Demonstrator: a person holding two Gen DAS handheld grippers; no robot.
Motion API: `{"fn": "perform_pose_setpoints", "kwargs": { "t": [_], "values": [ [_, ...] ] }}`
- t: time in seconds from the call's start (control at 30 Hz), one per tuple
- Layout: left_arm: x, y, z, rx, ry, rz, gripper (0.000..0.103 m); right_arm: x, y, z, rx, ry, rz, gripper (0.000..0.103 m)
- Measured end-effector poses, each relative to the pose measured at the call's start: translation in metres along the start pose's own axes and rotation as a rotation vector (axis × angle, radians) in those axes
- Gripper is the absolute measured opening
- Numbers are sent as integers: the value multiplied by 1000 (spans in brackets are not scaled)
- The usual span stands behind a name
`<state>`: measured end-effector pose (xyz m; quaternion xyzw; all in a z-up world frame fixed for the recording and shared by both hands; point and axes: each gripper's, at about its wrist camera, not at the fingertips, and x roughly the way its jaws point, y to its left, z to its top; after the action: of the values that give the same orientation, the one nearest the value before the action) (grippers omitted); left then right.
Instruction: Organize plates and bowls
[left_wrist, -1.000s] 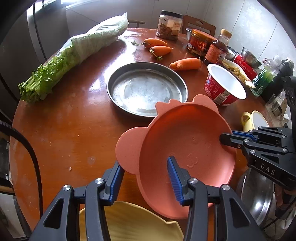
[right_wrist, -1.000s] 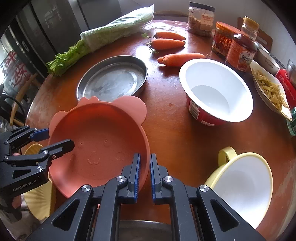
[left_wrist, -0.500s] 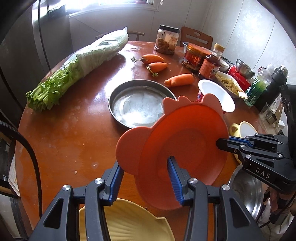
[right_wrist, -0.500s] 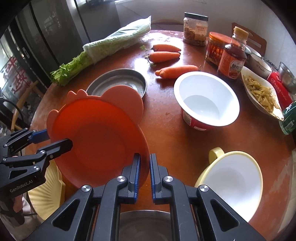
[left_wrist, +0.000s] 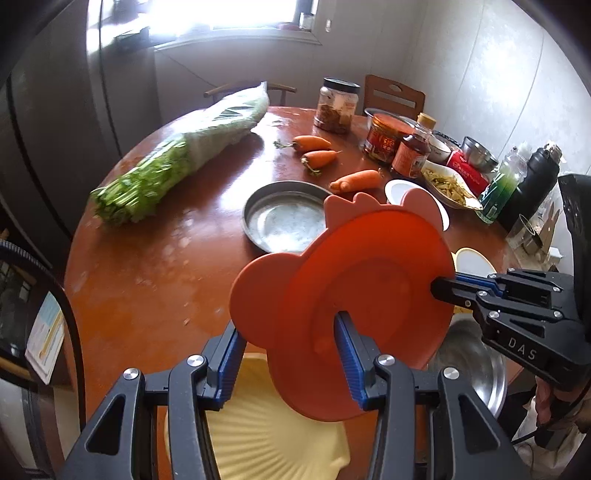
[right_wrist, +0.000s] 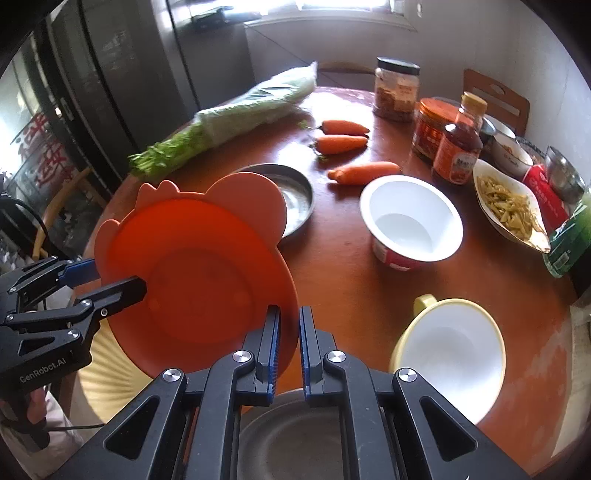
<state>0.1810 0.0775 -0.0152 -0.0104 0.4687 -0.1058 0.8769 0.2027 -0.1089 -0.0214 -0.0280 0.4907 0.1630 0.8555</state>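
An orange animal-shaped plate (left_wrist: 369, 280) hangs tilted above the table's near edge, held from both sides. My left gripper (left_wrist: 286, 326) is shut on its near rim beside one ear, one finger in front and one behind. In the left wrist view my right gripper (left_wrist: 439, 286) pinches the plate's right rim. In the right wrist view the plate (right_wrist: 192, 266) fills the left half, with my right gripper (right_wrist: 290, 312) shut on its edge and my left gripper (right_wrist: 116, 275) on the far side. A yellow shell-shaped plate (left_wrist: 273, 435) lies below.
A steel pan (right_wrist: 295, 195) sits mid-table, with a white paper bowl (right_wrist: 410, 221), a yellow cup (right_wrist: 447, 354) and a steel bowl (right_wrist: 295, 432) nearer me. Carrots (right_wrist: 364, 171), bagged greens (left_wrist: 184, 158), jars (right_wrist: 432, 129) and a dish of food (right_wrist: 509, 206) crowd the far side.
Both grippers have risen together with the orange plate. Its far edge has tipped up, so it stands steeper, and the table looks farther below. Neither grip has changed.
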Motion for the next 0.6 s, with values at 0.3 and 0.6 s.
{"fn": "perform_pose_setpoints", "kwargs": {
  "t": [0.3,0.6],
  "values": [
    [-40,28,-40,-27,-9,64,48,-20,54,-21,-71,-9,26,10],
    [-48,53,-77,-60,25,104,48,-8,96,-45,-105,41,51,10]
  ]
}}
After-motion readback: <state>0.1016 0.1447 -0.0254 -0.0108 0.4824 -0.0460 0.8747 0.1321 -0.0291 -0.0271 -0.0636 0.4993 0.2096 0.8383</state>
